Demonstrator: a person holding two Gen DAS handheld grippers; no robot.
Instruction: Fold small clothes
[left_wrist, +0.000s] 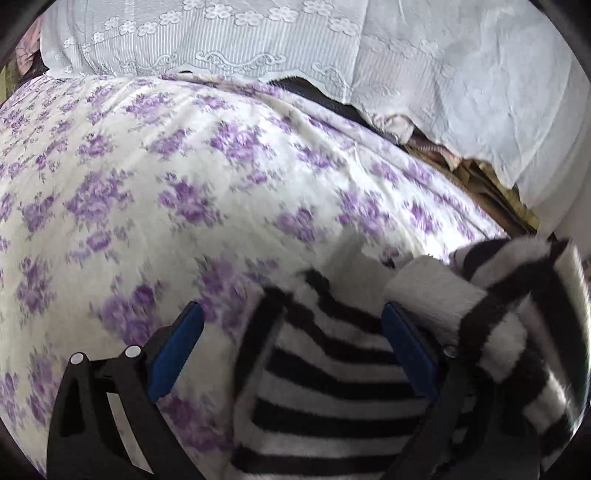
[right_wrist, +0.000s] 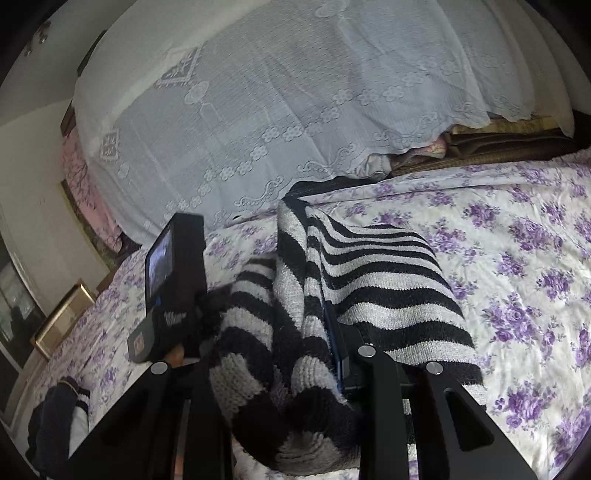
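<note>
Striped knit garment (right_wrist: 373, 280), black and white, is hanging bunched above the floral bedspread (right_wrist: 524, 280), and I am clamping a thick fold of it in my right claw (right_wrist: 314, 332) while my left claw (left_wrist: 291, 332) is standing with jaws apart over its other end. I judge I am carrying one side across for a fold. Next I should lay it flat and square the edges before releasing.
</note>
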